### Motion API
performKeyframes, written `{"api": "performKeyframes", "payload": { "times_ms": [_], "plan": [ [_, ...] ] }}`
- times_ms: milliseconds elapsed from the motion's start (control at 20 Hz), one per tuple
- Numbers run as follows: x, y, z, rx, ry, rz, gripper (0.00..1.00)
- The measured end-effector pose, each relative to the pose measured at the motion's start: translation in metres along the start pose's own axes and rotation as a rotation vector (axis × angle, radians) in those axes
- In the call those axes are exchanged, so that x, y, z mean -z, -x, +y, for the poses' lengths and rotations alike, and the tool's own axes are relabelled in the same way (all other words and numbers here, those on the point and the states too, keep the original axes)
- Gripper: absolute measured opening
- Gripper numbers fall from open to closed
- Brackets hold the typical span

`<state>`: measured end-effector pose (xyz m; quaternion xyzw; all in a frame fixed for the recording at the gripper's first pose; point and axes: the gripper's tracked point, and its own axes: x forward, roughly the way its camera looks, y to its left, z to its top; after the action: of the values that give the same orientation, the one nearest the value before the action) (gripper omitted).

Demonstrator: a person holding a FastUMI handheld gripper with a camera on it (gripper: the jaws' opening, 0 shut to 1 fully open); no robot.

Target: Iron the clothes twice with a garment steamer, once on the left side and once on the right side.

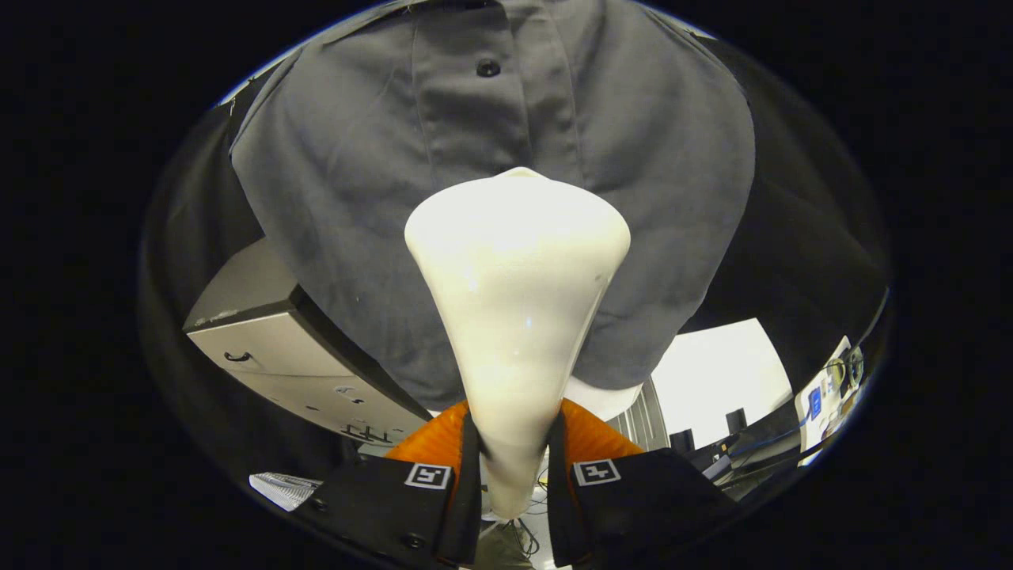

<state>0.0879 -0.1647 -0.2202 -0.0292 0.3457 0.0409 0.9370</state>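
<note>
- The gripper [514,467] is clamped on the narrow handle end of the garment steamer [516,301], one finger pressed in on each side, so a proper grasp is seen here rather than a loose hold.
- The steamer is held between the fingers and runs out ahead of them. Its long axis lies along the fingers, narrow by the grip and flaring wide toward the head, which is pointed straight at the grey shirt [356,174].
- The shirt is hung up just beyond the steamer, front facing it, with the button placket [491,87] running down the middle. The head is lined up roughly on that placket, maybe a touch below the visible button [488,68]. Whether fabric is actually being touched can't be told from this angle.
- Progress-wise, it's hard to call: no steam can be made out, and a few soft creases are still seen on both sides of the shirt. Best guess, a pass is either being started or mid-way, and at least one side is probably left to do.
- A pale cabinet [293,356] is seen off beside the shirt's lower edge.
</note>
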Motion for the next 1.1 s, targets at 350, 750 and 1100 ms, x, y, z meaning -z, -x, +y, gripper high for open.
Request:
{"api": "performKeyframes", "payload": {
  "times_ms": [350,750,1100],
  "plan": [
    [-0.085,0.048,-0.010,0.009,0.074,-0.132,0.42],
    [-0.177,0.088,-0.027,0.017,0.099,-0.278,0.42],
    [-0.234,0.102,-0.050,0.056,0.085,-0.367,0.42]
  ]
}}
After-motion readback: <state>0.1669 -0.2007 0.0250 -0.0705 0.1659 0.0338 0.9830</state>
